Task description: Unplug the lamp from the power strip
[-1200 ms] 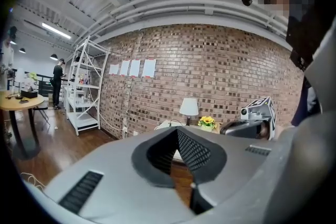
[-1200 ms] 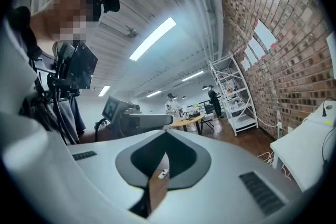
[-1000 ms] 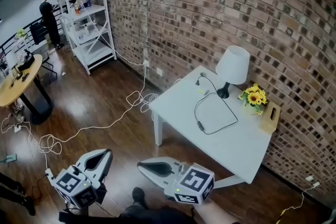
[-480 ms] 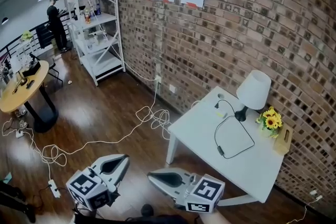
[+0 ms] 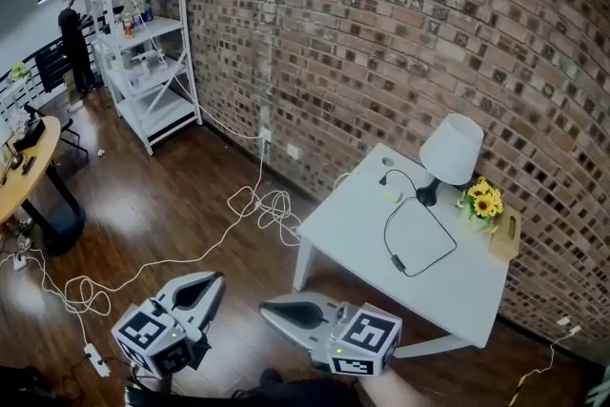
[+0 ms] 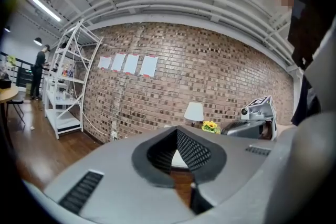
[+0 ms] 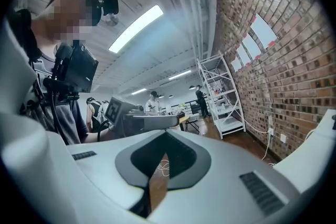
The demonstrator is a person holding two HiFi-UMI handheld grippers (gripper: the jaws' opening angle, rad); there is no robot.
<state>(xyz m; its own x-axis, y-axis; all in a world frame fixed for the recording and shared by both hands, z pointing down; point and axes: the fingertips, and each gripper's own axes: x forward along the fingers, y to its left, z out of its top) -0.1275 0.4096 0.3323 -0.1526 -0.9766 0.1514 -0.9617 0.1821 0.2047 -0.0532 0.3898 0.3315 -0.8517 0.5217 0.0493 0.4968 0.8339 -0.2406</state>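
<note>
Lamp (image 5: 450,151) — one, left tongs (image 5: 210,283), right tongs (image 5: 270,308) — both closed

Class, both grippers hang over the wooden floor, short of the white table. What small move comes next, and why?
Probably step nearer, bringing the right gripper toward the black cord of the lamp on the table: left gripper and right are both empty, fingers together, well short of it.
</note>
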